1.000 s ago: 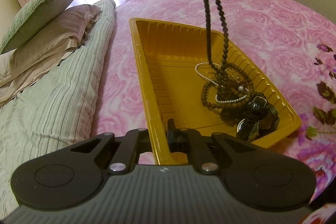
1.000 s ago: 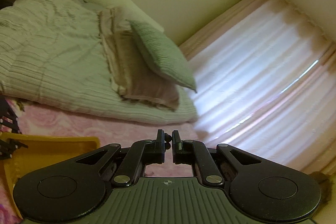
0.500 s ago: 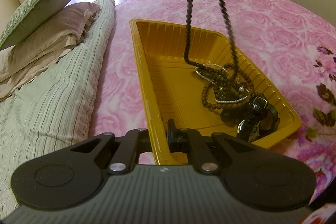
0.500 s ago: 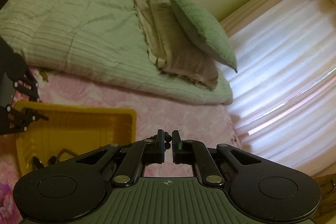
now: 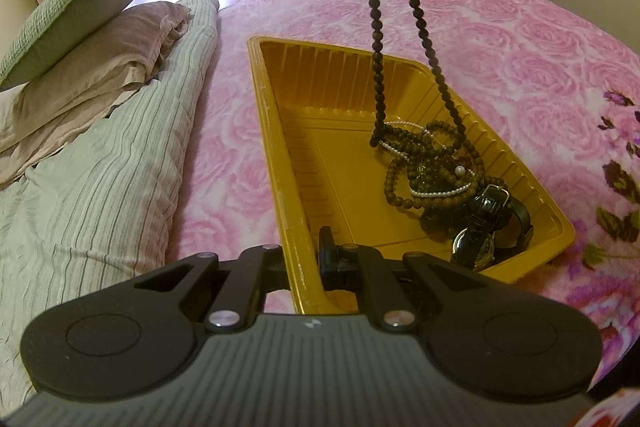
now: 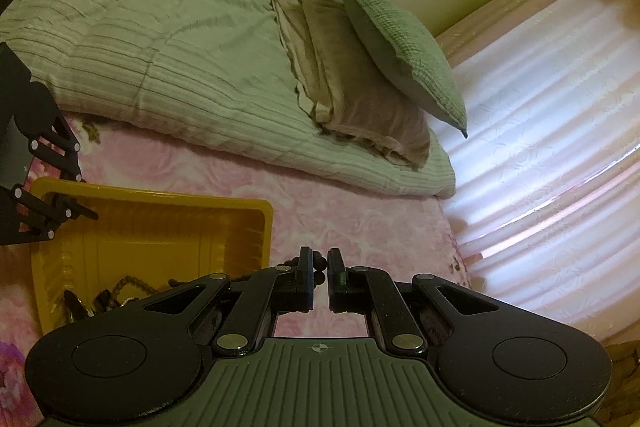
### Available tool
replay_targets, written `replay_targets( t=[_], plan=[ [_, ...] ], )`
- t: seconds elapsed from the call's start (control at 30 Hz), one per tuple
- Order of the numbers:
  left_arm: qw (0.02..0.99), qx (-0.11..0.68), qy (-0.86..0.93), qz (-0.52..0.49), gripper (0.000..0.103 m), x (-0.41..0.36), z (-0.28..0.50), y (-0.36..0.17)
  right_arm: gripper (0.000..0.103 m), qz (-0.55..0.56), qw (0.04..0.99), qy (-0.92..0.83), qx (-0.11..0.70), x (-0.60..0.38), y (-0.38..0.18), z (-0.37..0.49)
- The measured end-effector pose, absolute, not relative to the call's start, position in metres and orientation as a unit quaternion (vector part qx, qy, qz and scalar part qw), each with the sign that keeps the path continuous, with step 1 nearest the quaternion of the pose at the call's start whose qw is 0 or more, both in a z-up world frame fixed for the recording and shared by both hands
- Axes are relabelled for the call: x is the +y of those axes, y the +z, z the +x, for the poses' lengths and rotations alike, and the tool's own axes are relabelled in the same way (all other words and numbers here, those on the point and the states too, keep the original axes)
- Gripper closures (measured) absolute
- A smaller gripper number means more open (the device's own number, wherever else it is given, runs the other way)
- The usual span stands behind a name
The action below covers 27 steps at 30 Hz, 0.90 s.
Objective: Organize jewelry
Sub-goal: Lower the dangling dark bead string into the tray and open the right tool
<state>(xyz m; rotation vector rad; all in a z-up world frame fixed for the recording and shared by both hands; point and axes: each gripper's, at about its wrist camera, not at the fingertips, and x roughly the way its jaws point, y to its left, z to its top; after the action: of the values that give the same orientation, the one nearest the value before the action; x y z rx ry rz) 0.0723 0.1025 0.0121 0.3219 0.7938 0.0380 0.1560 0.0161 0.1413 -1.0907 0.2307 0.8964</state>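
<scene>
A yellow plastic tray [image 5: 328,75] lies on the pink bed cover. My left gripper [image 5: 306,247] is shut on the tray's near left rim. In the tray lie brown bead strands [image 5: 424,163], a white pearl string [image 5: 436,193] and a black watch [image 5: 484,227]. A long dark bead necklace [image 5: 376,27] hangs from above, its lower end among the pile. My right gripper [image 6: 318,275] is shut on this necklace's beads [image 6: 319,261], above the tray [image 6: 160,199]. The left gripper also shows in the right wrist view [image 6: 44,187].
A striped green quilt [image 5: 92,167] and stacked pillows [image 5: 80,27] lie left of the tray. The pink rose bed cover [image 5: 520,47] spreads to the right. Curtains [image 6: 540,127] hang at the window behind.
My right gripper has come down and tilted toward the tray. The hanging necklace has lowered, its two strands spreading apart, and more of it rests on the pile. My left gripper has stayed on the rim.
</scene>
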Motion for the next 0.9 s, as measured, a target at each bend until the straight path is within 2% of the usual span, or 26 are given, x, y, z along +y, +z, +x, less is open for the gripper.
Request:
replay_targets(
  t=[0.9],
  plan=[
    [0.910,0.388,0.014,0.145,0.096,0.108,0.074,0.010,0.096,-0.503,0.734,0.431,0.150,0.036,0.098,0.175]
  ],
)
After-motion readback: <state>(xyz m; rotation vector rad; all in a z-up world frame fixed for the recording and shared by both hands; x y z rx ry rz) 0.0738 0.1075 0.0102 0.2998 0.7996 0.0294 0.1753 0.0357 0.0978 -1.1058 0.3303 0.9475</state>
